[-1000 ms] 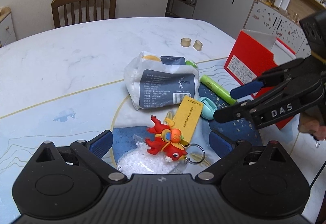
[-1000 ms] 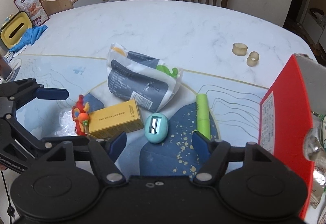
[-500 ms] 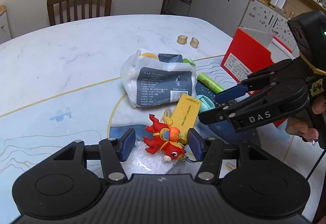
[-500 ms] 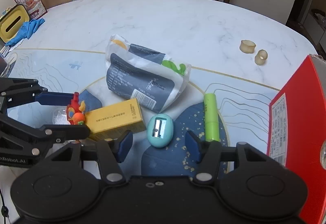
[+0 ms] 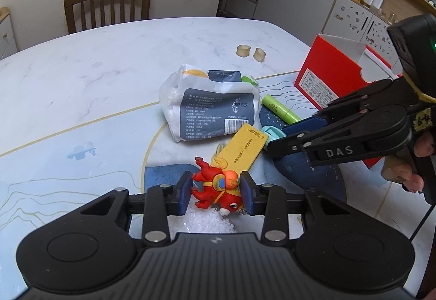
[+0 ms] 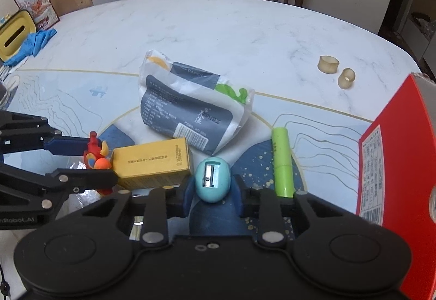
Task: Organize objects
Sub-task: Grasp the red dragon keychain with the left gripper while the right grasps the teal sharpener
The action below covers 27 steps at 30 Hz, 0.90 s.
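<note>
- Left tongs (image 5: pixel 215 192) are clenched on the red toy (image 5: pixel 215 188), a pad pressed to each of its sides; the toy sits over a clear bag of white pellets (image 5: pixel 209 223) at the near part of the tabletop (image 5: pixel 81 76)
- Right tongs (image 6: pixel 212 191) flank the teal sharpener (image 6: pixel 212 180), pads touching or nearly touching its sides; whether they grip it I cannot tell
- The two tongs work close together: the right one reaches in just beside the yellow box (image 5: pixel 245 150), which lies between toy and sharpener
- Open room: the far and left stretches of the tabletop are bare marble up to the rounded far edge, where one chair (image 5: pixel 107 5) stands
- On the right the red carton (image 5: pixel 335 73) stands open-topped near the tabletop's edge, well apart from the toy
- Counts: one toy, one sharpener, one yellow box, one tissue pack (image 5: pixel 209 103), one green marker (image 6: pixel 282 161), two tan rings (image 6: pixel 336 71) side by side near the far right edge
- The marker lies between the pack and the carton, just beside the sharpener
</note>
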### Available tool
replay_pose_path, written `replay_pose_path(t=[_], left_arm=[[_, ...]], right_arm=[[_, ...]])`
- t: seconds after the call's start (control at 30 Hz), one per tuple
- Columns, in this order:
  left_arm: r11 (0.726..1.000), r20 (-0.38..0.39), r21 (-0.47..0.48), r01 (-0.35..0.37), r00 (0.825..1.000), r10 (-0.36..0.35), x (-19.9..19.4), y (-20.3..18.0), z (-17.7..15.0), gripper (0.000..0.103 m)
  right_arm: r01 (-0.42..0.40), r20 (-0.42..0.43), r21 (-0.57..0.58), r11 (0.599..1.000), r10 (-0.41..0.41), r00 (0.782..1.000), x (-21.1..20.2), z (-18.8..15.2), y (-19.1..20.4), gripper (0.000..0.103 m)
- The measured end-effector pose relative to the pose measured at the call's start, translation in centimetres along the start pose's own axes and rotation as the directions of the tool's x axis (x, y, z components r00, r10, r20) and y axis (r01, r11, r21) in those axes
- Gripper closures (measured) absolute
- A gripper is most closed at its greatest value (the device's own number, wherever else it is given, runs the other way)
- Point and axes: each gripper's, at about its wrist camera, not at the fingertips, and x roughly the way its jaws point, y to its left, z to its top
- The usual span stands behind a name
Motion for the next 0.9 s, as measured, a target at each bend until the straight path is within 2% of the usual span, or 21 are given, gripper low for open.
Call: replay_pose_path(t=[0.43,0.67,0.9], left_arm=[[0.998,-0.006,-0.061,0.008,1.000,-0.009,-3.6,-1.4,1.6,0.066],[0.999,-0.014,-0.044,0.001,1.000,-0.002,-5.9,-3.9,3.3,0.066],[1.000,-0.005,-0.012,0.016,1.000,-0.016,-7.5,-7.5,5.7,0.066]], right_arm=[[-0.061,0.048,0.021,0.998,0.060,0.997,-5.4,-1.3,-0.1,0.075],[-0.084,0.078,0.026,0.996,0.082,0.994,-9.5,-1.6,-1.3,0.075],[-0.078,0.127,0.042,0.996,0.072,0.989,-13.8,-1.9,-4.4,0.075]])
